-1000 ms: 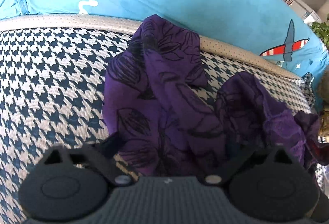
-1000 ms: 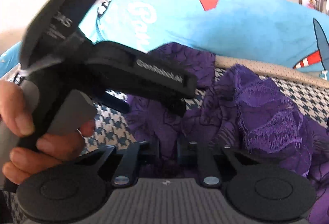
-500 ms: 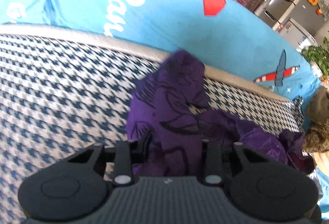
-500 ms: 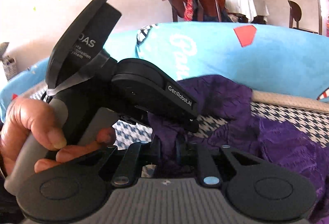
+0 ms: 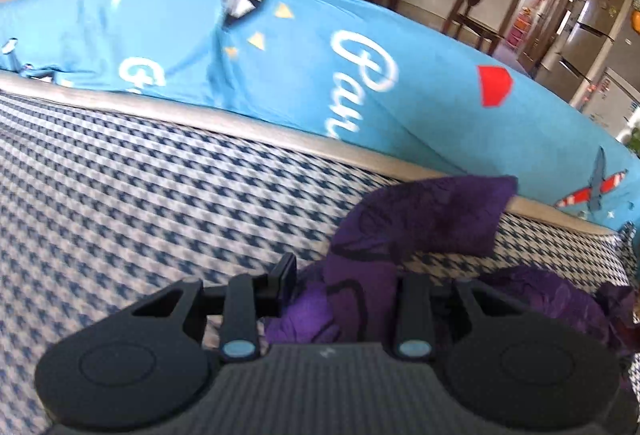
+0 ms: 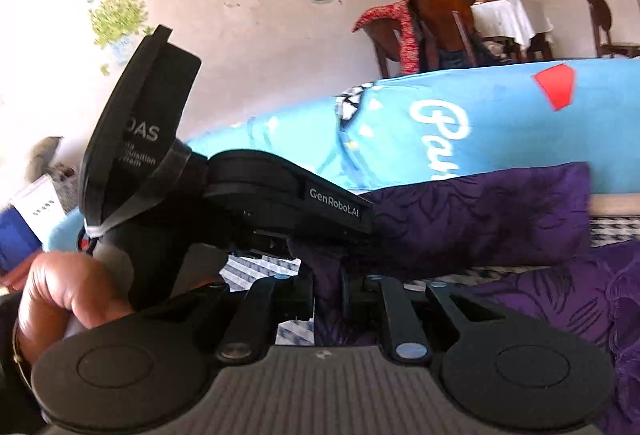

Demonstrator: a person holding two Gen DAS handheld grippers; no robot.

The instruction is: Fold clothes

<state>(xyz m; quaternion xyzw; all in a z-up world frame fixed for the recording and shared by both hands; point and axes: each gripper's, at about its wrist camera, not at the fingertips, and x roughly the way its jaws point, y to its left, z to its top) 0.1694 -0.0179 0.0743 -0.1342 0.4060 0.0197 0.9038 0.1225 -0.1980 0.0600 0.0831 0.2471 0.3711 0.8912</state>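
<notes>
A purple garment with a dark leaf print (image 5: 424,223) lies crumpled on a blue-and-white houndstooth surface (image 5: 140,195). My left gripper (image 5: 340,287) is shut on a bunched fold of the garment and lifts it. My right gripper (image 6: 326,287) is shut on another fold of the same garment (image 6: 500,219), right beside the left gripper's black body (image 6: 256,203), which a hand (image 6: 68,291) holds. The rest of the purple cloth trails to the right in both views.
A long blue printed cushion (image 5: 320,67) runs along the back of the houndstooth surface. Beyond it stand wooden chairs (image 6: 436,27), a table with a white cloth (image 6: 504,19), a doorway and a fridge (image 5: 588,35).
Both grippers rose and pulled back with the garment. The left jaws closed from wide open onto the cloth. The purple cloth is now lifted and stretched between the two grippers.
</notes>
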